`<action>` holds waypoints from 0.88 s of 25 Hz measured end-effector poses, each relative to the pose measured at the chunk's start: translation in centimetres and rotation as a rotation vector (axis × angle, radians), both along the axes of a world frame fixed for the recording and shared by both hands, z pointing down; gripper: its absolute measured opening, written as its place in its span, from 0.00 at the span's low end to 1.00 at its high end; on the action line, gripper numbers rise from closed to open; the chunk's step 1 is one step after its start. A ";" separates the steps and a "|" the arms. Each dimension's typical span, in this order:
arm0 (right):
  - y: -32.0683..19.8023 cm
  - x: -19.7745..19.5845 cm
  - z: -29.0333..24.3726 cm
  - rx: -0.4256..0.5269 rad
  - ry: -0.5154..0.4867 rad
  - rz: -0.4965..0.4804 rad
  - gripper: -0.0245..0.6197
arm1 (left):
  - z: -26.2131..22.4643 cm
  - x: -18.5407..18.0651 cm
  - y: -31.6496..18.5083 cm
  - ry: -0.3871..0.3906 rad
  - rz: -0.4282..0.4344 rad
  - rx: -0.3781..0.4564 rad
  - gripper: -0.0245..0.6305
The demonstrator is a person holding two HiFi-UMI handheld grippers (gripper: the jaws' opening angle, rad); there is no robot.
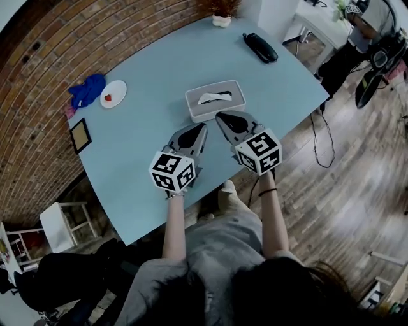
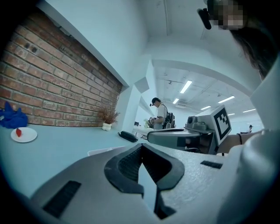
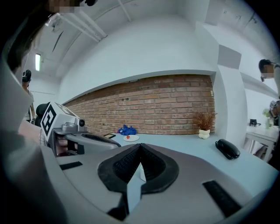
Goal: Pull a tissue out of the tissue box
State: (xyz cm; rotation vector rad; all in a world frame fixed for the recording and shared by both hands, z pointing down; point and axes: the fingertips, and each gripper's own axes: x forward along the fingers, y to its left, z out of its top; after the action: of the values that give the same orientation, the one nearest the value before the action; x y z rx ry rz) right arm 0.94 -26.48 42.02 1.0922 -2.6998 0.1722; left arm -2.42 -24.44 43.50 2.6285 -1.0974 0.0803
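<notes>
A grey tissue box (image 1: 215,108) lies on the pale blue table (image 1: 146,184), with a white tissue (image 1: 214,97) poking from its slot. My left gripper (image 1: 203,126) hovers just in front of the box's near edge, its jaws shut and empty. My right gripper (image 1: 220,116) is beside it, its tip at the box's near right edge, also shut with nothing held. In the left gripper view the jaws (image 2: 141,147) meet at the tip, with the box's pale edge (image 2: 103,151) low ahead. In the right gripper view the jaws (image 3: 140,146) are shut too.
A black case (image 1: 259,47) and a small potted plant (image 1: 221,19) sit at the table's far end. A white plate (image 1: 113,93), a blue cloth (image 1: 87,89) and a small framed tablet (image 1: 80,135) lie to the left. A brick wall runs along the left side.
</notes>
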 end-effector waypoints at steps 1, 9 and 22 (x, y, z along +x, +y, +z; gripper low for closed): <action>-0.4 0.1 0.1 -0.004 0.007 -0.014 0.04 | 0.2 0.1 -0.4 -0.003 -0.009 -0.005 0.04; -3.9 1.2 2.5 -0.051 0.083 -0.090 0.04 | 2.2 1.8 -3.0 0.000 -0.074 -0.068 0.04; -8.6 0.7 6.6 -0.080 0.329 -0.186 0.10 | 4.7 1.1 -5.2 -0.012 -0.090 -0.150 0.04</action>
State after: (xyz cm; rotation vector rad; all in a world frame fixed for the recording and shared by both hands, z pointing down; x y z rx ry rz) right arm 1.66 -35.06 48.61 0.7643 -2.4564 0.0616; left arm -1.34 -29.63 48.18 2.4466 -1.1644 0.1536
